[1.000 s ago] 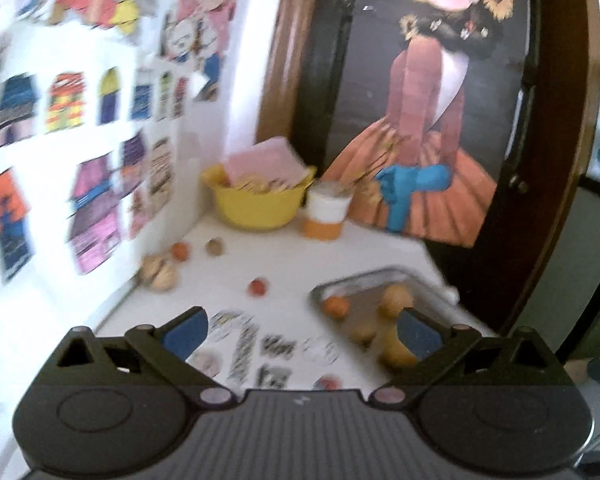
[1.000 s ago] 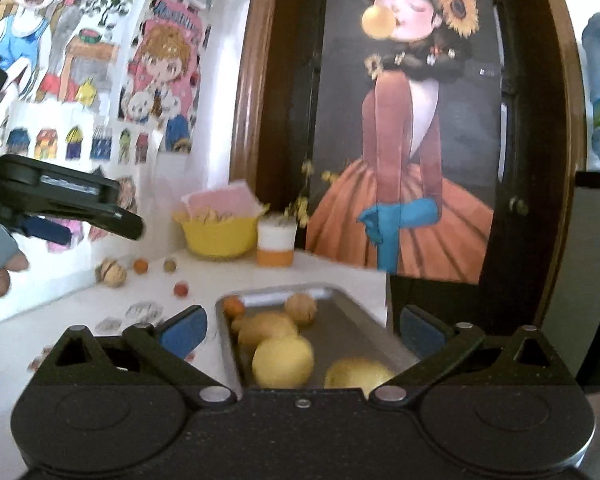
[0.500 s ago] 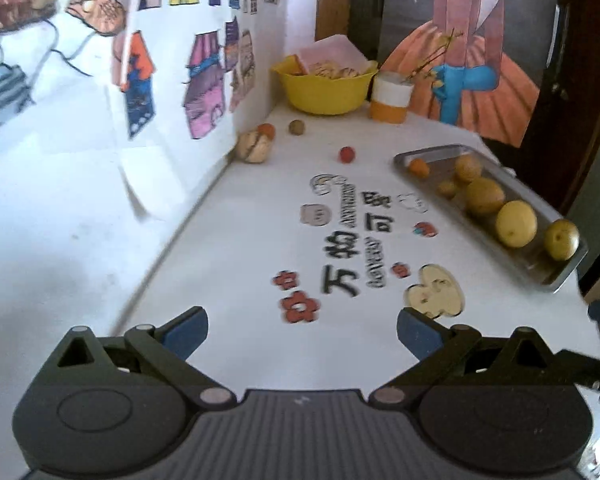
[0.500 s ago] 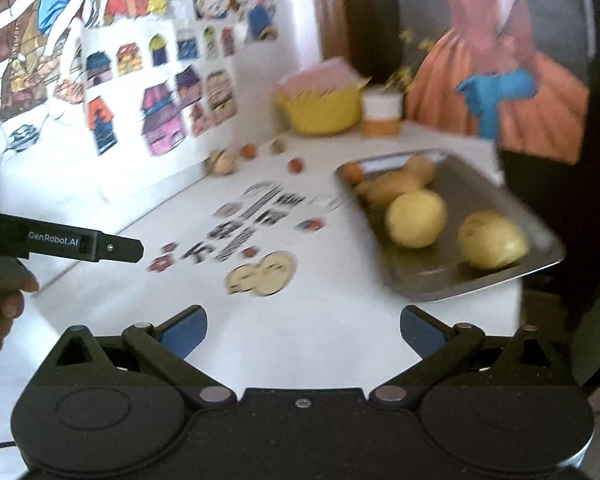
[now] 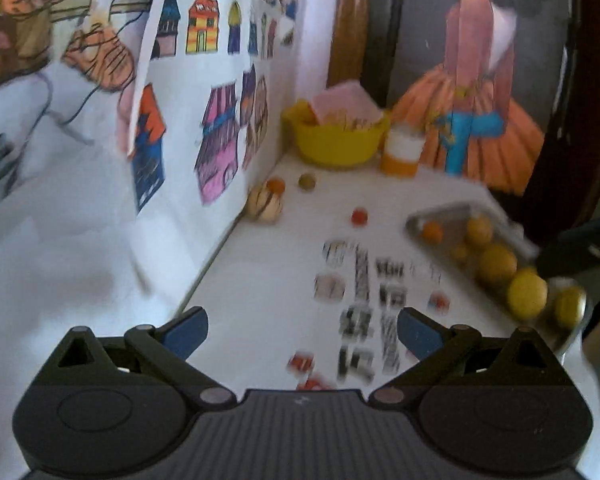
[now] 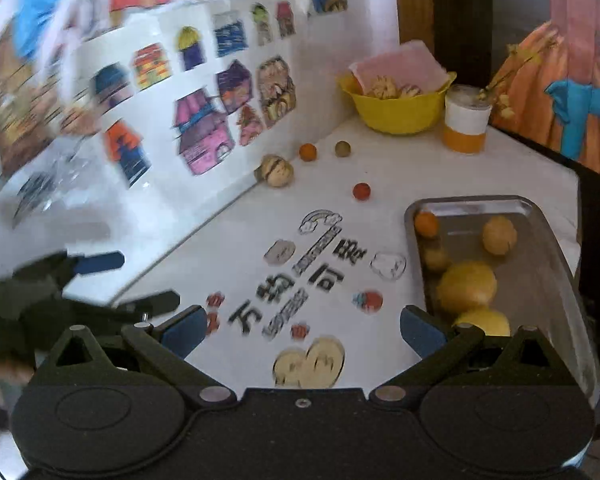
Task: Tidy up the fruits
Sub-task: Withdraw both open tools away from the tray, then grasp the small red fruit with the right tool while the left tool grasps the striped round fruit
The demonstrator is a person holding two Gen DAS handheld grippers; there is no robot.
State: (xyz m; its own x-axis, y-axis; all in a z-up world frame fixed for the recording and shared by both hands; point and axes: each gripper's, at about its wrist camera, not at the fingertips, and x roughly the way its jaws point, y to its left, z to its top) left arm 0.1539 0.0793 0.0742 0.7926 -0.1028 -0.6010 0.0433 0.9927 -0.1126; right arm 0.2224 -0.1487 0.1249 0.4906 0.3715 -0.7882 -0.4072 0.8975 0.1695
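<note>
A metal tray (image 6: pixel 540 256) (image 5: pixel 440 214) lies at the table's right edge and holds several yellow and orange fruits, among them a large lemon (image 6: pixel 466 286) (image 5: pixel 526 294). Loose on the white table lie a small red fruit (image 6: pixel 361 191) (image 5: pixel 359 216), an orange one (image 6: pixel 307 152) (image 5: pixel 276 185), a greenish one (image 6: pixel 342 149) (image 5: pixel 307 181) and a striped beige fruit (image 6: pixel 276 169) (image 5: pixel 263 203) by the wall. My left gripper (image 5: pixel 302 330) is open and empty above the near table. My right gripper (image 6: pixel 300 330) is open and empty beside the tray's near left corner.
A yellow bowl (image 6: pixel 396 110) (image 5: pixel 336 142) with a pink card stands at the back, next to a white and orange cup (image 6: pixel 465 120) (image 5: pixel 402 152). A wall of drawings (image 5: pixel 220 136) runs along the left. The left gripper (image 6: pixel 96 276) shows at the right wrist view's left edge.
Both views have swung forward and shifted over the table. The tray now sits closer to my right gripper. Both grippers stay open and empty; no fruit has moved.
</note>
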